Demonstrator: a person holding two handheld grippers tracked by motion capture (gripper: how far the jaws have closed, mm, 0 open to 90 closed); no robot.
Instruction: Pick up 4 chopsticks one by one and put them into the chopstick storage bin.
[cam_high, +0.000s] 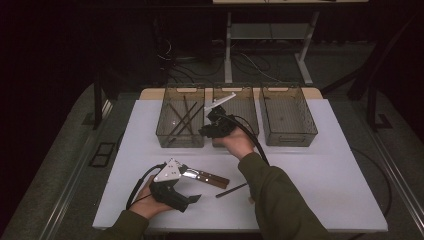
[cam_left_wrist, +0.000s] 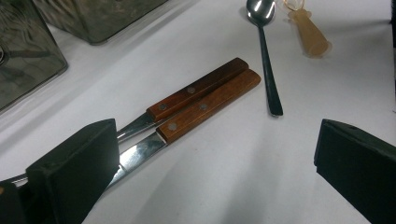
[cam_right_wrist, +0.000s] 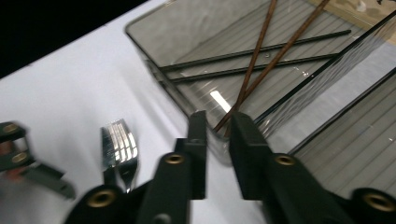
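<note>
High view, left gripper (cam_high: 192, 199) near the table's (cam_high: 320, 190) front edge, jaws wide apart beside two knives (cam_left_wrist: 196, 105), right gripper (cam_right_wrist: 217, 140) above the left bin (cam_right_wrist: 187, 42), jaws slightly parted, empty.

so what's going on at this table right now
A person is sorting cutlery into three clear bins with a gripper in each hand. The right gripper is up at the bins, its jaws slightly apart with nothing between them, over the left bin holding chopsticks. The left gripper sits open near two wooden-handled knives lying side by side on the table, with a spoon close by.
</note>
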